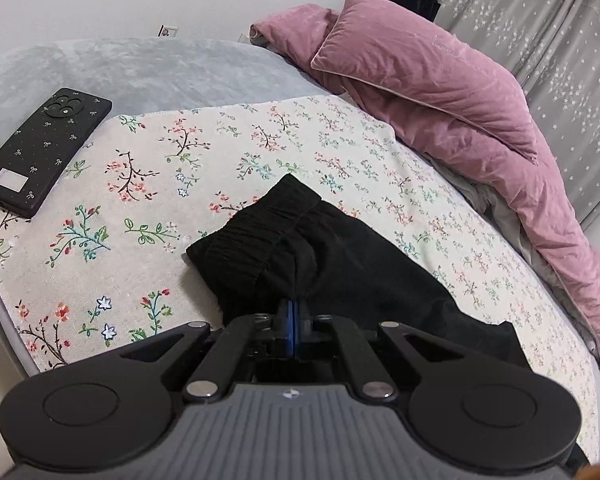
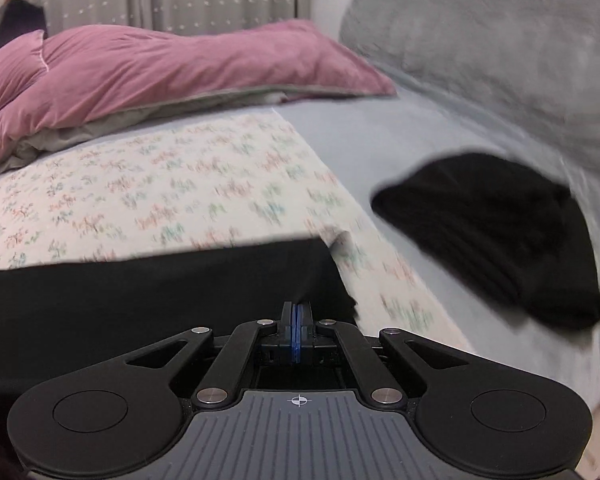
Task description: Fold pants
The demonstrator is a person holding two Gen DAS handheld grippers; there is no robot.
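Floral bedspread; both claws pinching black pants.

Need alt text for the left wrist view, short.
The left claw is shut on black pants lying on a floral blanket, elastic waistband farthest from the camera. A black phone lies left; a pink duvet is bunched right.

Motion blur smears the floral blanket; the dark bundle is perhaps clothing.

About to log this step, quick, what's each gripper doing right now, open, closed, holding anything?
Left gripper: closed, pinching the black pants below the waistband.
Right gripper: closed on the black pants' edge.
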